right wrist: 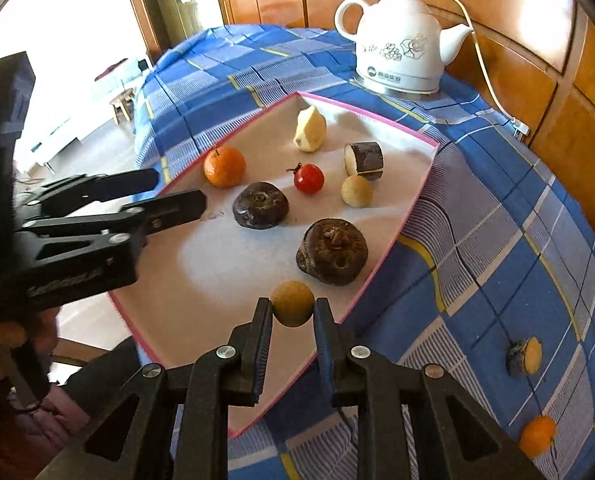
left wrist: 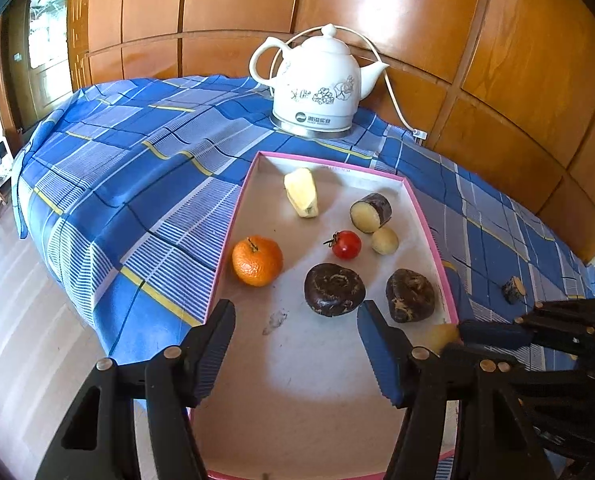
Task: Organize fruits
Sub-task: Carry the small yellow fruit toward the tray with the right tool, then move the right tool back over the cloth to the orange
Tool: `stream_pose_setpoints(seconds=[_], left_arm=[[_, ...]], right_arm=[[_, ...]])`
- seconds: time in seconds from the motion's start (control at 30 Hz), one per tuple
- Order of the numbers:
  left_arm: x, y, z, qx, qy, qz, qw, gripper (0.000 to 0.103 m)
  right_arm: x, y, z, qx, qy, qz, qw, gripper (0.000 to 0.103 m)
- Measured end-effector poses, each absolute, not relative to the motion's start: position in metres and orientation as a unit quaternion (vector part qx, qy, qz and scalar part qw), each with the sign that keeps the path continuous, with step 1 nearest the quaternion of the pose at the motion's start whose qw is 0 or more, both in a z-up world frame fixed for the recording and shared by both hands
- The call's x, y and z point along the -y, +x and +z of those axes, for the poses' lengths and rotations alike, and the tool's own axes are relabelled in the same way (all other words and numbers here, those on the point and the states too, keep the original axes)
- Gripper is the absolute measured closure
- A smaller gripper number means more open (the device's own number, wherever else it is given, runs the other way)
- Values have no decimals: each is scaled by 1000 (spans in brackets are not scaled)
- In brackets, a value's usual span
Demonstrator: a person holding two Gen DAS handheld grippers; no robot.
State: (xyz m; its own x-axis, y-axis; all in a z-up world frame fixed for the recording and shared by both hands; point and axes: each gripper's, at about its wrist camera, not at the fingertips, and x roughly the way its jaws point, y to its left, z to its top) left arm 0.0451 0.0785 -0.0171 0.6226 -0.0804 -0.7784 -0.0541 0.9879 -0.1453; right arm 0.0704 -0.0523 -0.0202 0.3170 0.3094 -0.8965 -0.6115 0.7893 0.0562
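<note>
My right hand-held gripper (right wrist: 293, 312) is pinching a small tan round fruit (right wrist: 292, 303) between its pads, held above the near right edge of the pink-rimmed tray (right wrist: 381, 256). My left hand-held gripper (left wrist: 295, 340) stands spread with nothing between its fingers, over the bare near part of the tray; in the right wrist view it reaches in from the left.

The tray sits on a desk covered with a blue checked cloth (left wrist: 137, 168). Inside it, on the left, lies an orange (left wrist: 257, 261). Toward the far end is a pale yellow cut piece (left wrist: 302, 192), and to the right of that a dark-skinned cut piece with a pale face (left wrist: 371, 213), with a small pale round fruit (left wrist: 385, 241) just beside it on the near side. A small red tomato (left wrist: 347, 244) lies near the middle. Nearer to me are two dark brown bulbs, one (left wrist: 334, 289) in the middle and another (left wrist: 410, 295) by the right wall.

Outside the tray, on the cloth to the right, lie a small cut piece with dark skin (right wrist: 524, 356) and, nearer, a second orange (right wrist: 538, 437). A white kettle (left wrist: 317, 80) with a flower print stands at the far end, its cord (left wrist: 389, 80) running along the wooden wall
</note>
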Motion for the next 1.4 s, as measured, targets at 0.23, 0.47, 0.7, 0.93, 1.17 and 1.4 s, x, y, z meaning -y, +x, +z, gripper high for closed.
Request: stream_pose_setpoints(seconds=[0.23,0.47,0.7,0.93,1.17,1.4], left_arm=[[-75,45,-21,-438,-77,-14,895,39],[-70,44,-21,-441,-73,-19,895,39],[-62,42,-17,-435,-60,-27,898,39],[-55,40,-16,-435,-51,-34,898,39],[-50,38,-13,-431,-44,-40,900,39],[-46,37,-12,-430,-40,-44,901,39]], right_arm=[[51,74,-26,-505,-162,269,804,82],[60,68,-14,-494,-135,267,816,79],[68,59,-3,-480,-130,265,826,79],[73,53,1,-476,-129,263,829,79],[82,49,6,-472,-128,256,834,79],[92,49,8,-472,-127,247,837,79]])
